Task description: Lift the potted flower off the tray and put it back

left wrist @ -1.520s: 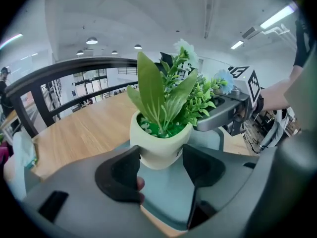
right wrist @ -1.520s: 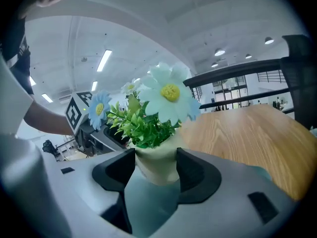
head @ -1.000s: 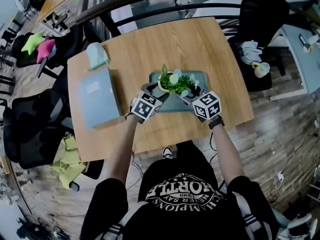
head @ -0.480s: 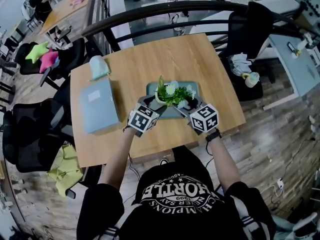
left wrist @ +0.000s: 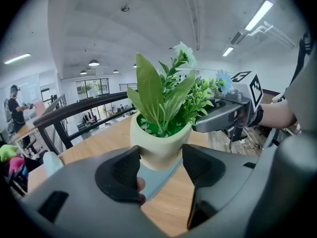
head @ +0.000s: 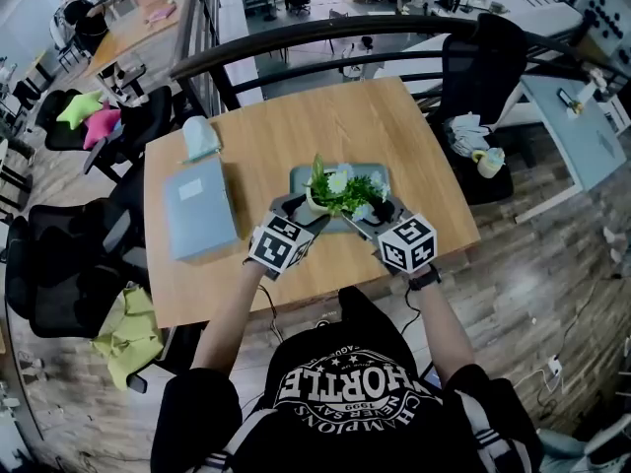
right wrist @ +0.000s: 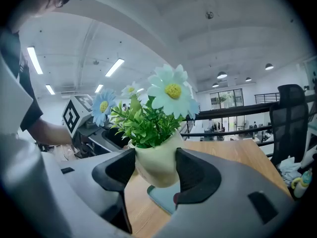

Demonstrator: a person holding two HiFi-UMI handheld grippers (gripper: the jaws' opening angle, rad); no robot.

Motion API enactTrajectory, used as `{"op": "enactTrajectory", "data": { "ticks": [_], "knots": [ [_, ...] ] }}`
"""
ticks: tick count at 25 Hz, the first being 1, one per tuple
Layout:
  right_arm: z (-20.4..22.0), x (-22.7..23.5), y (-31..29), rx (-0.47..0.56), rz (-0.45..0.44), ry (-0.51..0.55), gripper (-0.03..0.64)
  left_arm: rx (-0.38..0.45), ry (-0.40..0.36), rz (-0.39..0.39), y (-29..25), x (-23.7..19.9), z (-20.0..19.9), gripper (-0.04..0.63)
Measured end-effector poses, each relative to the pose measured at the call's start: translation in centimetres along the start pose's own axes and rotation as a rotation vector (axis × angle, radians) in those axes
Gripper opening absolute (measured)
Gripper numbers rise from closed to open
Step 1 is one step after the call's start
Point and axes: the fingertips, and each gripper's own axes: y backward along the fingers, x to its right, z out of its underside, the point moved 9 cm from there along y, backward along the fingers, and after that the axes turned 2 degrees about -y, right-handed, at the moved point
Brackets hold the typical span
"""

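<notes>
At the far left, off the desk (head: 296,126), two star cushions (head: 84,116), one green and one pink, are lying among dark chairs (head: 148,106). On the desk's left part a pale blue box (head: 200,210) is lying flat. A smaller teal thing (head: 200,138) is sitting just beyond it. Both are well apart from the tray (head: 301,177).

The left hand-held gripper (head: 301,212) is clenching the potted flower (head: 340,190) from its left side. The right hand-held gripper (head: 377,215) is grasping the same pot from the right. The plant is standing upright between the two pairs of jaws, above the grey-blue tray.

In the head view the leaves and blooms are covering the pot, so its base cannot be told from the tray under it. The two gripper views are showing what that view is hiding. The pale rounded pot is hanging clear of the tray, with tray surface and bare wood showing below its base. The dark pads (left wrist: 121,175) of each gripper are pressing on its sides.

The left gripper view is also showing a fingertip (left wrist: 142,185) under the left jaw and a person (left wrist: 15,103) standing far off at the left.

Behind the desk a dark railing (head: 325,30) is curving across. To the right a black chair (head: 483,62) is standing beside the desk.
</notes>
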Motion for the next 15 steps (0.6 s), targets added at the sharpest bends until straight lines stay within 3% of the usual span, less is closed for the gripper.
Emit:
{"op": "enactTrajectory", "data": {
  "ticks": [15],
  "knots": [
    [0.5,-8.2,6.0,0.062,0.050,0.008,0.276,0.056,-0.020,0.006,7.1,6.5,1.1,0.285]
  ]
}}
